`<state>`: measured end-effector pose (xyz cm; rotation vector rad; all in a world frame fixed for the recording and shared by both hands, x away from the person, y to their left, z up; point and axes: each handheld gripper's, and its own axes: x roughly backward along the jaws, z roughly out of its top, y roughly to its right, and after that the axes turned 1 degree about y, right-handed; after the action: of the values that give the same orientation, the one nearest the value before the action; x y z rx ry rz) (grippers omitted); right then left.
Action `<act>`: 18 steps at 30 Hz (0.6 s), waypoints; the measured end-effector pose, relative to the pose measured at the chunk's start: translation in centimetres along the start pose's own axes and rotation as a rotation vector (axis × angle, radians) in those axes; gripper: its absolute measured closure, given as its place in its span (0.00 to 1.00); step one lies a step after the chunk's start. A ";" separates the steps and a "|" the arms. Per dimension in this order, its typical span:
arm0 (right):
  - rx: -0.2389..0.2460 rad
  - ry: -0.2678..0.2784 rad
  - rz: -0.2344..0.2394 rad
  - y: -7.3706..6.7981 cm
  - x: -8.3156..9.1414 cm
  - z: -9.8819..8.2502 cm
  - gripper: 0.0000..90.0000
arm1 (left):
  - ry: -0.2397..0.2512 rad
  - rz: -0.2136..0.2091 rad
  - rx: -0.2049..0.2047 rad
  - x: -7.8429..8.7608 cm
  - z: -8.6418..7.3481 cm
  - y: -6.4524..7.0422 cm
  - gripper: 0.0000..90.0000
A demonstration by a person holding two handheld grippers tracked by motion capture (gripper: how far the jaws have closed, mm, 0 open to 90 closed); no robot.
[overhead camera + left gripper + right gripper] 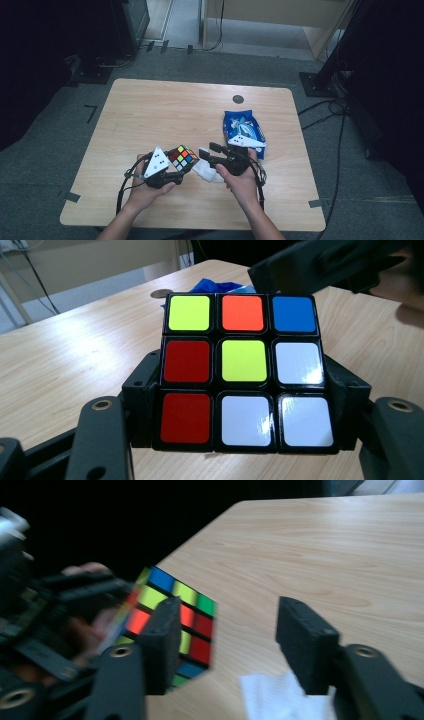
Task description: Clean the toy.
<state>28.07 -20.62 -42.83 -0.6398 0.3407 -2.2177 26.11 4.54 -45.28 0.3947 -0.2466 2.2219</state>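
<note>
Puzzle cube: glossy plastic stickers, black frame. Bench: pale smooth wood-grain. Snack bag: shiny blue foil. Cloth: white, matt.

Black grippers – grey triangular plates, trailing cables.

- The right tongs rise from the bottom edge with their two black jaws standing apart and nothing pressed between them.
- The puzzle cube sits just beyond the left jaw, which covers part of it; blue, yellow, green and red stickers face the camera.
- Left of the cube, the left tongs hold it, blurred, with fingers behind.
- A white tissue lies on the wooden surface, right of the cube, near the right jaw.
</note>
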 end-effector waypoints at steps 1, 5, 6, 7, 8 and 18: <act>-0.027 0.000 0.021 -0.2 0.0 0.1 0.41 | 0.002 0.001 0.000 0.0 0.0 0.1 0.38; -0.130 -0.013 0.082 -0.8 -0.3 0.1 0.29 | 0.004 0.006 -0.005 -0.2 -0.2 0.3 0.38; -0.167 -0.017 0.101 -0.9 -0.5 0.0 0.27 | 0.005 0.006 -0.005 -0.3 -0.2 0.4 0.38; -0.187 -0.022 0.109 -0.9 -0.5 0.0 0.26 | 0.005 0.007 -0.007 -0.3 -0.2 0.5 0.38; -0.219 -0.032 0.115 -1.0 -0.7 -0.1 0.25 | 0.007 0.007 -0.010 -0.4 -0.2 0.6 0.38; -0.348 -0.100 0.145 -0.3 -2.1 -1.3 0.32 | 0.029 0.011 -0.027 -0.3 -0.1 1.1 0.38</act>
<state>28.40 -18.80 -44.48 -0.8788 0.7082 -1.9959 25.41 3.62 -45.55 0.3466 -0.2629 2.2307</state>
